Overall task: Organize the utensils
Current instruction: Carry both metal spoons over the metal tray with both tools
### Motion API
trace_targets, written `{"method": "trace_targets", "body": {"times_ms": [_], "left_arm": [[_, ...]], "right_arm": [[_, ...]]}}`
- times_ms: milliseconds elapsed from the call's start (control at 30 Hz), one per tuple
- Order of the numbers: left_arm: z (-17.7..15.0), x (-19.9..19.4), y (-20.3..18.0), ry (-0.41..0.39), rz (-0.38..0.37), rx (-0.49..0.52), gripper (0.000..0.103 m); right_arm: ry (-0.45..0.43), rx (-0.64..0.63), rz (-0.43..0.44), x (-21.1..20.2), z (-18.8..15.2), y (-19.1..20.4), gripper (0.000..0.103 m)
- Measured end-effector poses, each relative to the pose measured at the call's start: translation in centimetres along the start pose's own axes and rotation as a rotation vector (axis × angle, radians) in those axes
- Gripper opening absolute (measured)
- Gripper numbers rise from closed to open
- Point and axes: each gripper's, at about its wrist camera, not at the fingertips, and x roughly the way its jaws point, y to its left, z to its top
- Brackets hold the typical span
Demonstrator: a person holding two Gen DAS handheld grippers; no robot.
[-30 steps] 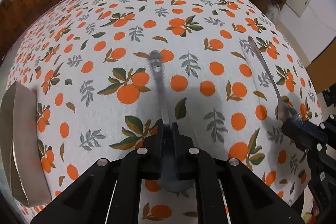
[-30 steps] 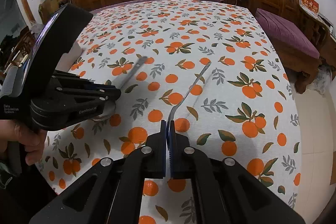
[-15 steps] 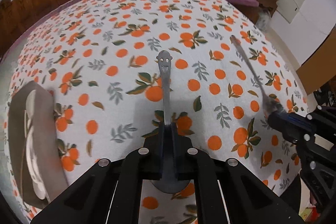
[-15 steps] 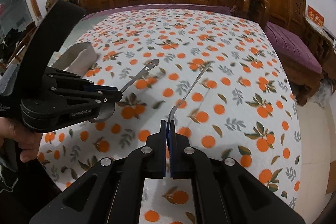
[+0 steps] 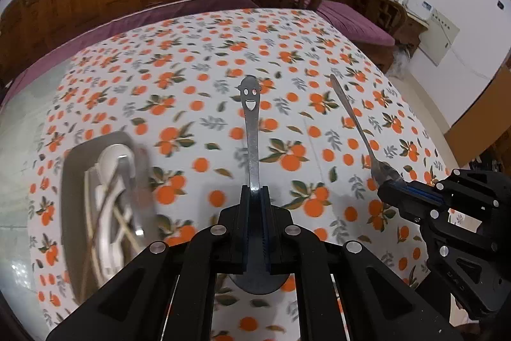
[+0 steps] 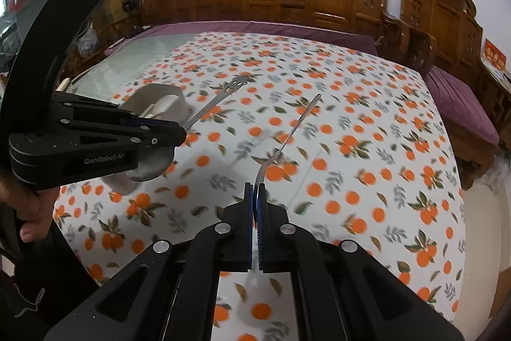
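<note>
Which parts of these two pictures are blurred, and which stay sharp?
Left wrist view: the tablecloth and the utensil holder are smeared by motion, while the smiley-handled spoon in the left gripper is crisp. Right wrist view: the fork is slightly soft, the right gripper sharp; both views bend strongly at the edges.

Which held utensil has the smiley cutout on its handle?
The steel spoon clamped in the left gripper: its handle end has a smiling face cut through. The steel fork in the right gripper has a plain tapered handle.
</note>
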Motion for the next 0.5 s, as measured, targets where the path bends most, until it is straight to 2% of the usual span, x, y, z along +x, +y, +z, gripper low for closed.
{"method": "trace_targets", "body": {"times_ms": [500], "left_arm": [[-2.2, -3.1, 8.9, -0.025, 0.046, -0.089, 0.005]], "right_arm": [[-0.017, -0.08, 0.058, 1.3, 3.6, 6.9, 0.003]]}}
